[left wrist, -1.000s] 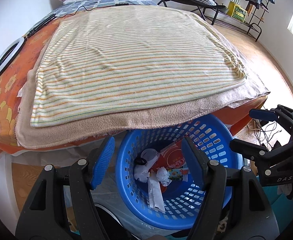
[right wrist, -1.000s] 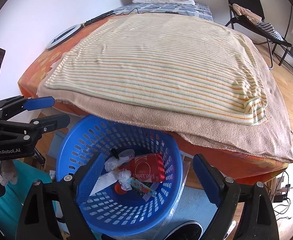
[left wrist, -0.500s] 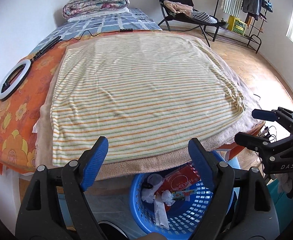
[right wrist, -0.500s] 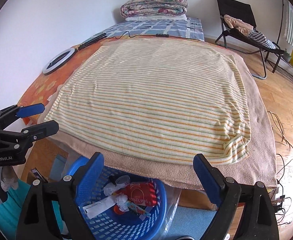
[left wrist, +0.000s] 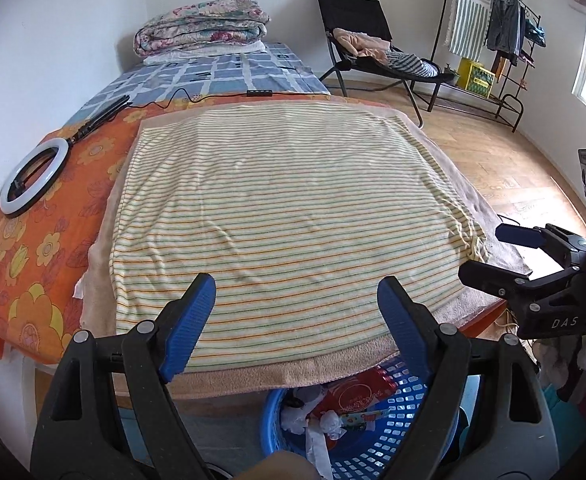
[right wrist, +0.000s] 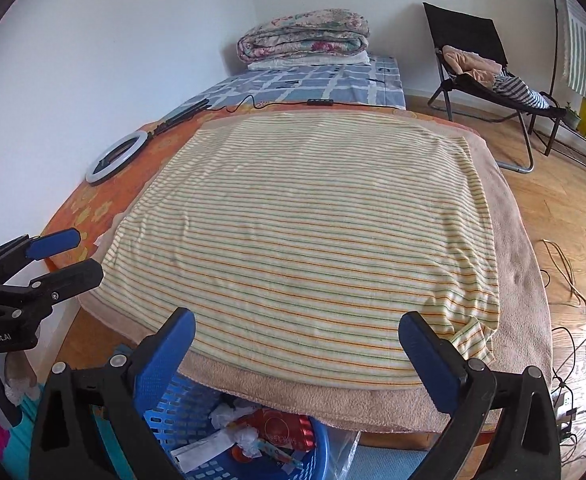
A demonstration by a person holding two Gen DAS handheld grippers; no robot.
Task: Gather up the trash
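- Far to my left on the orange flowered sheet [left wrist: 45,248] lies a white ring light [left wrist: 34,176], its black stem pointing toward the wall end of the bed.
- My left gripper [left wrist: 295,322] is spread wide with nothing between its blue pads, held above the near edge of the bed; from the right wrist view it shows at the left border [right wrist: 59,254], also parted.
- The striped towel [left wrist: 285,220] lies flat over a beige towel [left wrist: 253,376], which overhangs the bed's near edge.
- Below that edge sits the blue basket [left wrist: 393,446], partly tucked under the overhang. The trash is in it: a red packet [left wrist: 353,396], crumpled white paper [left wrist: 293,420] and a small colourful wrapper beside them.
- My right gripper [right wrist: 297,346] is likewise released and empty, over the same edge, with the basket below its left finger.
- At the bed's far end a folded floral quilt [right wrist: 305,36] rests on a blue checked sheet.
- To the right stand a black folding chair [right wrist: 477,56] with clothes on it, and the wooden floor [right wrist: 565,208] with loose cables.
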